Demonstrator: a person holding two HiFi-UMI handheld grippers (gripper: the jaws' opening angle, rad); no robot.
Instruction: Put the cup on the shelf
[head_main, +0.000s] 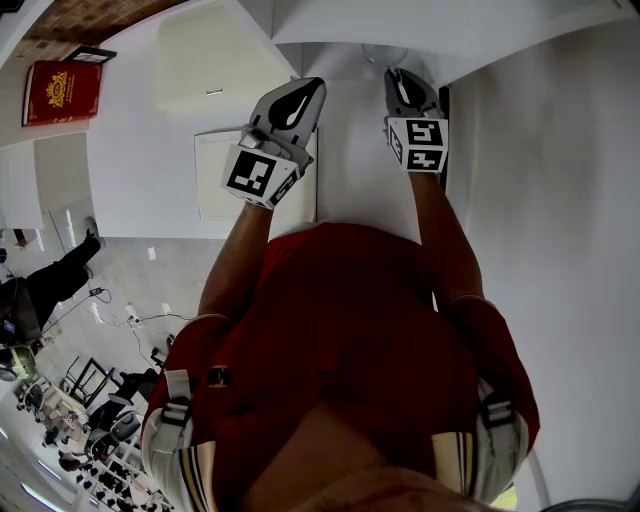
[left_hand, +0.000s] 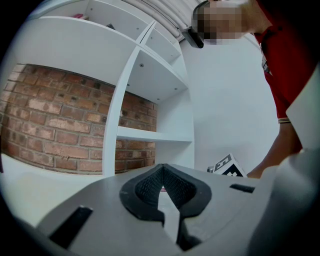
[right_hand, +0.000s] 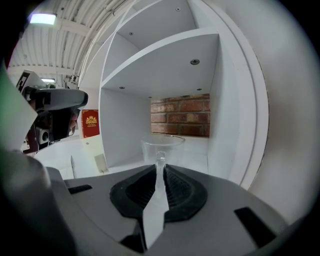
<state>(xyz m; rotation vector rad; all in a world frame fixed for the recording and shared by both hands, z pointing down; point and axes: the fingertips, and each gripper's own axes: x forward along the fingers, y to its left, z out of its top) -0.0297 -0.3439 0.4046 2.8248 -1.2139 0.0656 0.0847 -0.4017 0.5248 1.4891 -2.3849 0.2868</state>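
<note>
Right tongs (right_hand: 160, 169) are closed on the handle (right_hand: 160, 161) of the clear glass cup (right_hand: 163, 145). The pads pinch the thin handle edge-on, so the jaws stand only slightly apart and the cup body sits out ahead of the tips. That grip keeps the tongs off the glass wall and lets the cup enter the compartment body-first. The cup is inside the open compartment of the white shelf (right_hand: 122, 125), roughly central, upright with its rim level, and the brick back wall (right_hand: 182, 116) is behind it. Can't tell whether the base is down on the shelf board or just above it, because the tongs' own body hides the bottom in the right gripper view. Left tongs (left_hand: 161, 172) are closed at the tips with nothing between them. The head view shows them beside the right tongs and off to the left of the compartment opening, which looks like parking them clear of the placing hand. Judgement: placement is nearly done. What's left is to confirm base contact, open the right tongs and back straight out along the handle line so the handle isn't dragged. Risk: letting go before the base sits flat, so the glass could tip or knock the compartment's right side wall, which is near the cup.
</note>
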